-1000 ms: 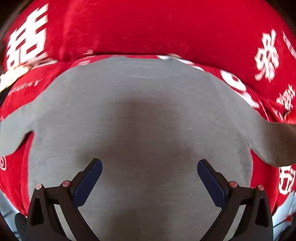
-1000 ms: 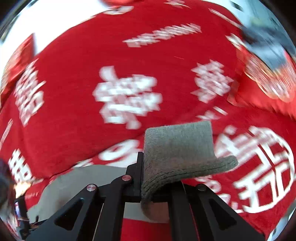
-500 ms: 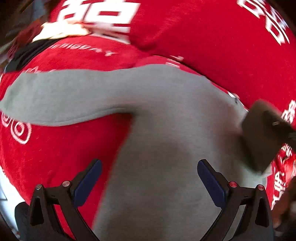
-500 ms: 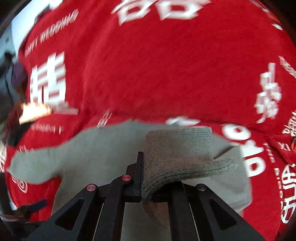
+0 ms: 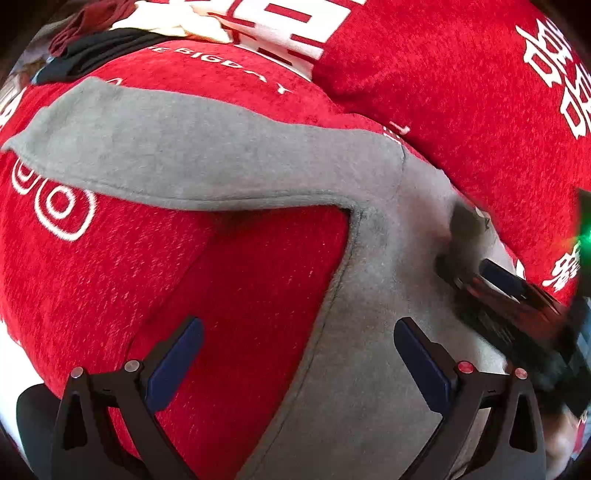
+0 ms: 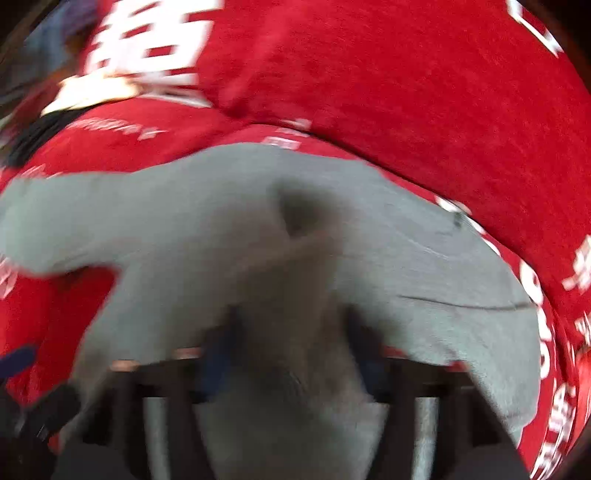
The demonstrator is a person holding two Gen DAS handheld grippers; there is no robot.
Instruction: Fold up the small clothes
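A small grey long-sleeved top (image 5: 373, 295) lies on a red cloth with white characters (image 5: 221, 277). Its left sleeve (image 5: 184, 147) stretches out flat to the left. My left gripper (image 5: 295, 354) is open and empty, hovering above the top's left side seam below the armpit. My right gripper (image 5: 491, 280) shows at the right of the left wrist view, low over the top's chest. In the blurred right wrist view the jaws have parted and the right sleeve (image 6: 306, 266) lies folded across the top's body (image 6: 443, 266) between the fingers (image 6: 218, 354).
A raised fold of the red cloth (image 5: 461, 92) runs behind the top. A pile of dark and white clothes (image 5: 110, 33) lies at the far left corner. The cloth's pale edge (image 5: 14, 354) shows at the lower left.
My right gripper carried the right sleeve leftward across the top, lowered it onto the chest and opened. My left gripper swung left from above the body's middle to the left seam.
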